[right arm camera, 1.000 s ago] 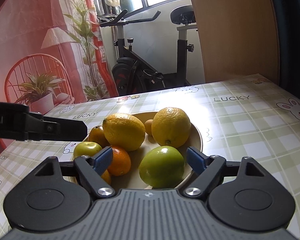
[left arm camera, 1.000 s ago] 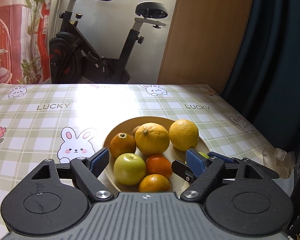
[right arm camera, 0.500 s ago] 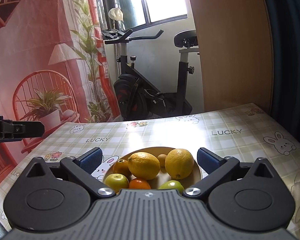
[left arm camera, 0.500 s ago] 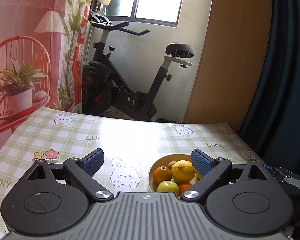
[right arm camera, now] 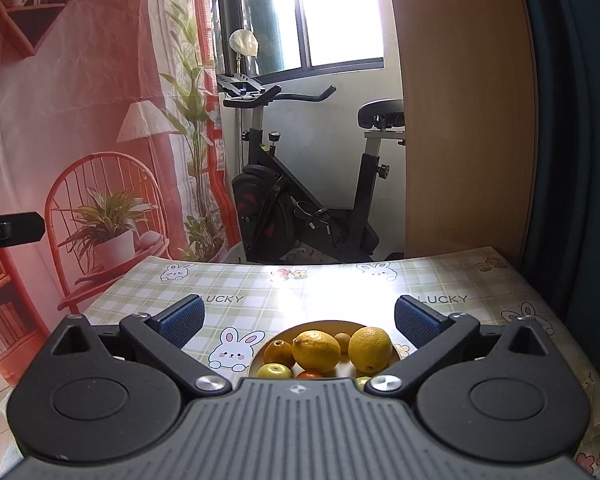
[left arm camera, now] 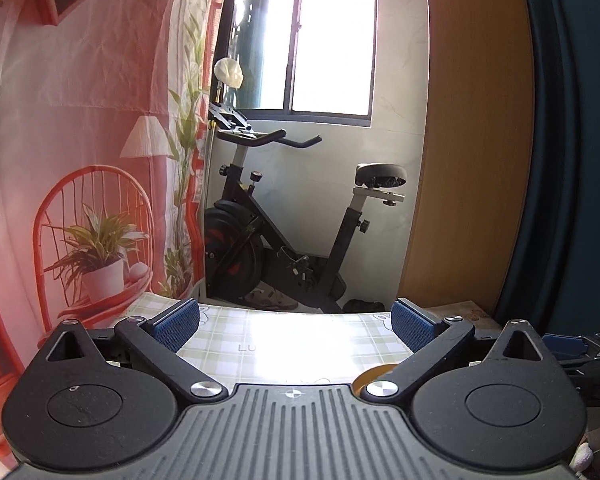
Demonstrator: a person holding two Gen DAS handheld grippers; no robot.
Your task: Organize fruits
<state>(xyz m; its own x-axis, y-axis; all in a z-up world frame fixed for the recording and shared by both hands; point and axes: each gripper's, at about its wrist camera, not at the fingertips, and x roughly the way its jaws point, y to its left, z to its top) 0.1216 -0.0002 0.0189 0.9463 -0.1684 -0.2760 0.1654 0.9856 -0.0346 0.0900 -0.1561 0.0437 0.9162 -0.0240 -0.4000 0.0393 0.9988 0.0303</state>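
Roughly, from left to right:

Left gripper (left arm camera: 296, 322): jaws spread wide with nothing between them, held high and level; its view shows mostly the room, with only a sliver of the bowl's rim (left arm camera: 374, 372) under its right finger.

Tablecloth (right arm camera: 260, 288): glossy checked plastic, probably slick, so the bowl may slide if nudged sideways.

Bowl (right arm camera: 324, 325): shallow and tan, sitting on the table just below and ahead of the right gripper, holding all the fruit in view.

Green apple (right arm camera: 275, 371): at the bowl's near left; firm, smooth and waxy. Best taken across its widest part with moderate squeeze.

Orange (right arm camera: 278, 353): behind the apple, touching the left lemon; pebbled skin should grip well, and it gives a little.

Left lemon (right arm camera: 316, 351): largest piece, mid-bowl, lying on its side; firm and oval, so grip across the short axis, not the tips.

Small brown fruit (right arm camera: 342, 339): tucked between the lemons, hard to reach until a neighbour is lifted.

Right lemon (right arm camera: 370, 349): near the right rim, more upright, free on its outer side.

Right gripper (right arm camera: 298, 320): jaws wide apart, empty, above the bowl.

Room: open table left of and beyond the bowl; the right edge lies close by, and an exercise bike (right arm camera: 312, 184) stands past the far edge.
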